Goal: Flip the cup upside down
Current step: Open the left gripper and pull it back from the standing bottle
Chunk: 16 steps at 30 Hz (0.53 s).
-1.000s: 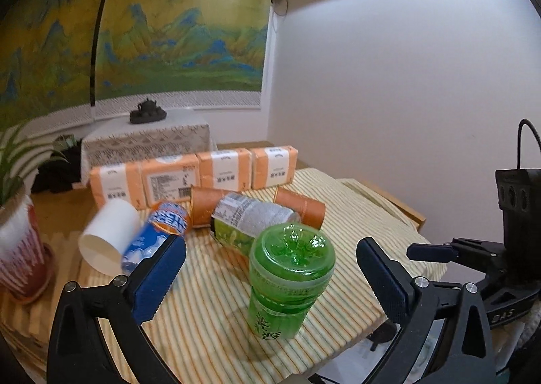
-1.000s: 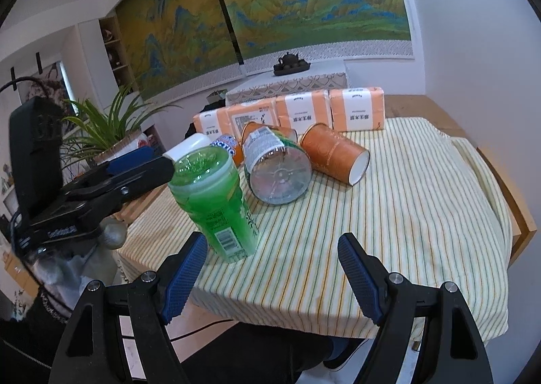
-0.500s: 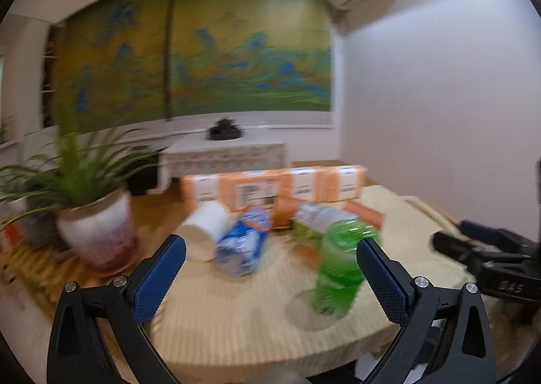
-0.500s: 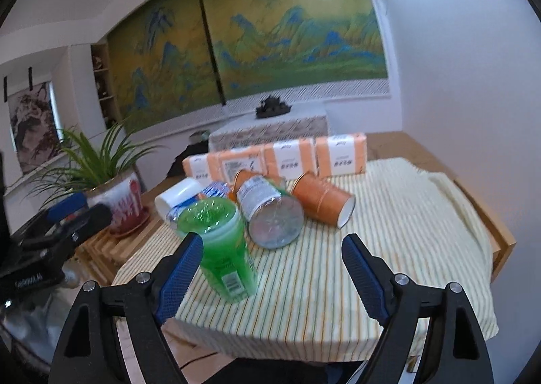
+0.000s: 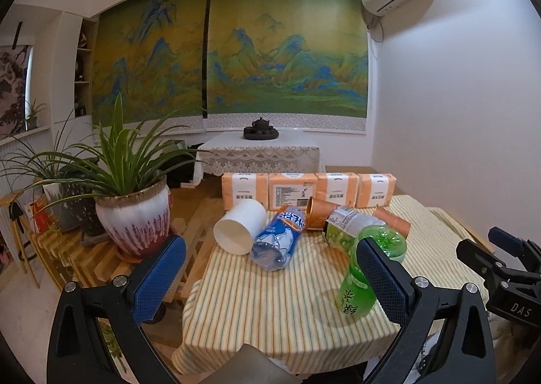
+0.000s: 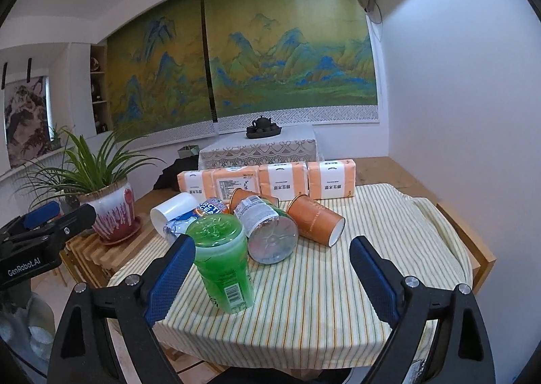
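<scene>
Both grippers have pulled back from the counter (image 5: 290,313) over the last second; the whole striped cloth and the room beyond are now in view, where a second ago the left view sat close over the green bottle.

Left gripper (image 5: 270,279): jaws wide, empty, now aimed left of the bottle, toward open cloth and the potted plant (image 5: 132,215).

Right gripper (image 6: 272,277): jaws wide, empty, hanging off the near counter edge; backed away less than the left.

Green bottle (image 6: 221,262): standing base up near the front edge, unmoved.

Cups: white cup (image 5: 240,231) on its side, mouth toward the camera, touching the blue-label bottle (image 5: 279,237). Orange cup (image 6: 316,220) on its side beside the clear bottle (image 6: 267,232); a second orange one is behind it. None gripped, none inverted.

Judgement: the flip has not started. The retreat reads as a re-aim; which cup is meant, cannot tell.
</scene>
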{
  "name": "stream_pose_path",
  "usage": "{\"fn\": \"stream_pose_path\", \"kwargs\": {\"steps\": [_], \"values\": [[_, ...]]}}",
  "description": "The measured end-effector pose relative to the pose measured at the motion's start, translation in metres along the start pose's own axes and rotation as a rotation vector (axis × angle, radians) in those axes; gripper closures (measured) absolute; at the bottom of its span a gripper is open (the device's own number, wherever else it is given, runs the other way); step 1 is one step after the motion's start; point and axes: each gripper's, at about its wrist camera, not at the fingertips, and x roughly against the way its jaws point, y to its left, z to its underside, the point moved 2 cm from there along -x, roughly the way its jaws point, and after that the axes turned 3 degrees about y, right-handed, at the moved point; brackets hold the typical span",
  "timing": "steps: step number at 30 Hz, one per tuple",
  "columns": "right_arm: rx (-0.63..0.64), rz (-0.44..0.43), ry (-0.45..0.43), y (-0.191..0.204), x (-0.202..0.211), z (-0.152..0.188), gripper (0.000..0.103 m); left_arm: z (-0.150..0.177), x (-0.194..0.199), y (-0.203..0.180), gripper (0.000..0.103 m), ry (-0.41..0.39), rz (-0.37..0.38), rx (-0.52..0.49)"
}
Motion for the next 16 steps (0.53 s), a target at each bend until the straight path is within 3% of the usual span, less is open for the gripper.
{"fn": "stream_pose_path", "kwargs": {"steps": [16], "values": [[0.005,0.008,0.015,0.0031,-0.0022,0.0033,0.013,0.0036,-0.0027,-0.0018,0.001,0.015,0.009,-0.004]]}}
